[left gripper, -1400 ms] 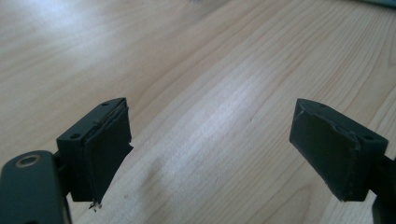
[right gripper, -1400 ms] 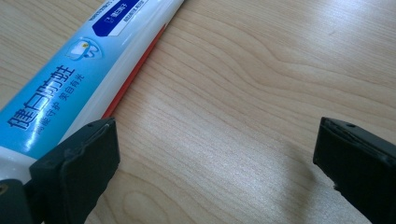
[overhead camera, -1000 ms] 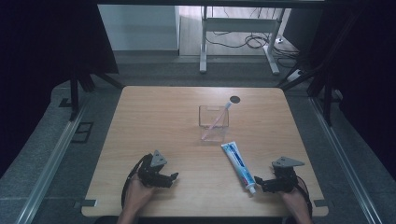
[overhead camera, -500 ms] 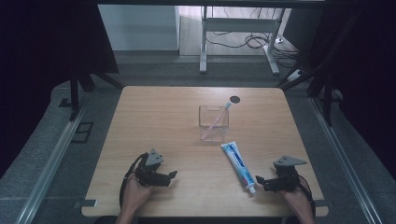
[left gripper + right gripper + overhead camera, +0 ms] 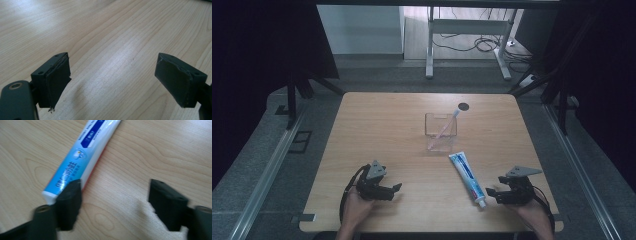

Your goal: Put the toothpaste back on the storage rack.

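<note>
A blue and white toothpaste tube [image 5: 467, 178] lies on the wooden table [image 5: 387, 130], cap end toward the near edge. My right gripper [image 5: 489, 192] rests just right of that cap end. In the right gripper view its jaws have just been closing. They still stand apart over bare wood [image 5: 115, 200], with the tube [image 5: 82, 157] beside and behind the left jaw and nothing pinched. My left gripper [image 5: 396, 189] lies at the near left, open over bare wood [image 5: 112, 77]. A clear cup [image 5: 441, 130] holding a pink toothbrush [image 5: 447, 125] stands mid-table.
A small dark round hole [image 5: 463, 106] marks the table's far side. Metal table legs and cables [image 5: 472, 45] stand on the floor beyond. Dark curtains hang at both sides. Bare wood stretches between the two hands.
The right gripper's jaws look a little narrower than before. Both hands stay almost where they were, and the tube and cup have not moved.
</note>
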`<state>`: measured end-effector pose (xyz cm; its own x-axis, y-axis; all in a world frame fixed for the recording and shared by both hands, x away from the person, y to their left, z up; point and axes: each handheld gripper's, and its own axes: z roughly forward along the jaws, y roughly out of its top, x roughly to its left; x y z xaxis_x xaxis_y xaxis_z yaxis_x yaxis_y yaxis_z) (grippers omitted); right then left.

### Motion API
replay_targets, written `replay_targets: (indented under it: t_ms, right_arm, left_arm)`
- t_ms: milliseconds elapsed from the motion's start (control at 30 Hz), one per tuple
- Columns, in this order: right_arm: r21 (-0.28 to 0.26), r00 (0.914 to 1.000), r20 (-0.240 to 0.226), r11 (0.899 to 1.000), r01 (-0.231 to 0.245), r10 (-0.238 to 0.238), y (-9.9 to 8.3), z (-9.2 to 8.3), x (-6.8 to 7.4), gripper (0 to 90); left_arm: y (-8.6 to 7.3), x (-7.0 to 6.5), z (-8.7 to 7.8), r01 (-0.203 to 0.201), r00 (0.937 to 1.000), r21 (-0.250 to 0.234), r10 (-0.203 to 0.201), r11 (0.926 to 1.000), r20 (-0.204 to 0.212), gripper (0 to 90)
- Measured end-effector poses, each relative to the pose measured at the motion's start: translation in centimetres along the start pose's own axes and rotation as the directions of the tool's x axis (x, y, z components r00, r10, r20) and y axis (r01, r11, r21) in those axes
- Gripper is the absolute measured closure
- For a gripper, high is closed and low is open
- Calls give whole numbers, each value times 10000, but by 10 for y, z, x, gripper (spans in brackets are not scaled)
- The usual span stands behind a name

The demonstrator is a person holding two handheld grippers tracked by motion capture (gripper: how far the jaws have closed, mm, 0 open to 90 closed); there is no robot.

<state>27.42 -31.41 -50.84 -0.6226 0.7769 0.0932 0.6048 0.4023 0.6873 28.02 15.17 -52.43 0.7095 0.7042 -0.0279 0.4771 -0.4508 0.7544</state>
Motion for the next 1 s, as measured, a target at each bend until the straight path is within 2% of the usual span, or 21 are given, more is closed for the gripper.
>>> replay_targets:
  t_ms: [100,167,367,433,567,633,733,900,1000]
  right_arm:
    - [85,9998,-96,9998,161,-160,5,-4,5,528]
    - [32,9994,-218,9996,277,-277,8,-7,7,619]
    - [-320,9936,-867,9970,697,-723,20,-10,17,852]
    - [-393,9903,-1084,9958,832,-870,23,-9,20,900]
    - [-387,9837,-1457,9942,1005,-1052,30,-4,30,900]
    - [-470,9776,-1667,9914,1221,-1284,32,-1,34,900]
    - [-390,9752,-1728,9903,1333,-1381,35,6,43,900]
    - [-20,9692,-2021,9897,1435,-1409,36,17,53,900]
    - [333,9691,-2061,9888,1456,-1358,34,26,57,900]
  left_arm:
    - [0,-1,0,-94,10000,12,94,10000,1,133]
    - [0,-1,0,-91,10000,-19,91,10000,7,133]
    - [0,-1,0,-136,9999,-37,136,9999,6,133]
    - [0,-1,0,-135,9999,-76,135,9999,5,133]
    - [0,-1,-1,-171,9998,-62,172,9998,24,134]
    - [0,-2,-1,-188,9998,-53,188,9998,27,133]
    - [0,-2,0,-212,9998,-36,212,9998,25,134]
    - [0,-2,0,-227,9997,-43,227,9997,7,134]
    - [0,-3,0,-255,9997,-40,255,9997,-6,134]
